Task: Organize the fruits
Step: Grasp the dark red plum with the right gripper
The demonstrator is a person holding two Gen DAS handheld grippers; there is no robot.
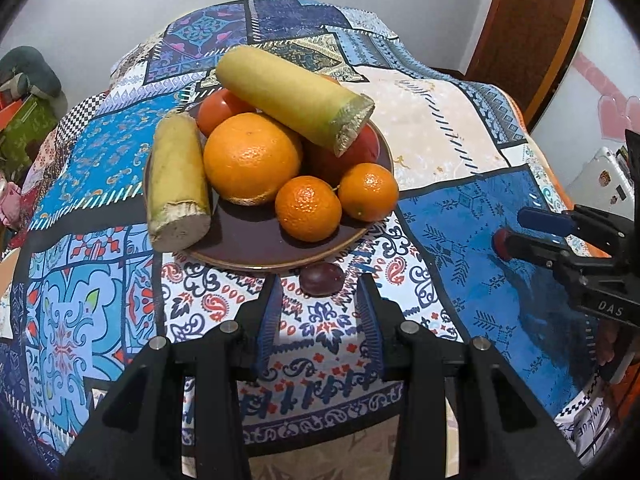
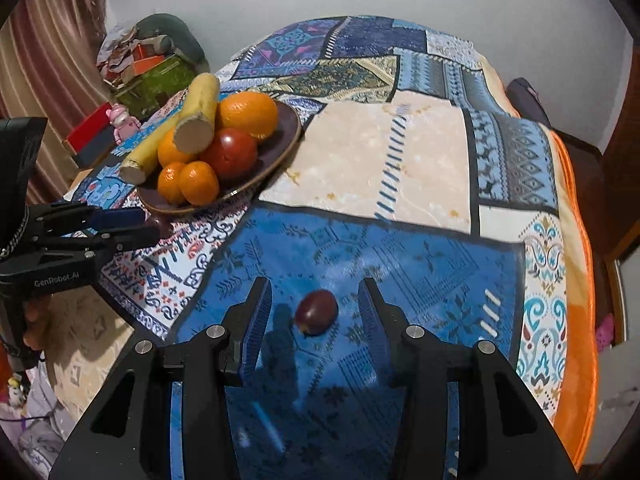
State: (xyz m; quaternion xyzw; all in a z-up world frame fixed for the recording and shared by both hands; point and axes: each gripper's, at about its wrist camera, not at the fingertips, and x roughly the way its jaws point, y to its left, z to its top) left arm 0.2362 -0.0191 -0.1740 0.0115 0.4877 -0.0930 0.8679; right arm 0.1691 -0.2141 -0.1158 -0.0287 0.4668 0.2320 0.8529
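A brown plate (image 1: 248, 256) holds two yellow cane pieces (image 1: 296, 96), a big orange (image 1: 252, 158), two tangerines (image 1: 308, 208) and red fruit (image 1: 218, 110). A small dark purple fruit (image 1: 322, 278) lies on the cloth just in front of the plate, at the tips of my open left gripper (image 1: 320, 300); the pads do not touch it. A second purple fruit (image 2: 316, 312) rests on the blue patch between the fingers of my right gripper (image 2: 314, 296), which is open with gaps on both sides. Each gripper also shows in the other view: left gripper (image 2: 151, 224), right gripper (image 1: 514, 227).
The patchwork cloth (image 2: 400, 152) covers the whole table, and an orange edge (image 2: 580, 320) drops off at the right. Boxes and a pink toy (image 2: 124, 118) are piled beyond the far left side. A wooden door frame (image 1: 532, 40) stands at the back right.
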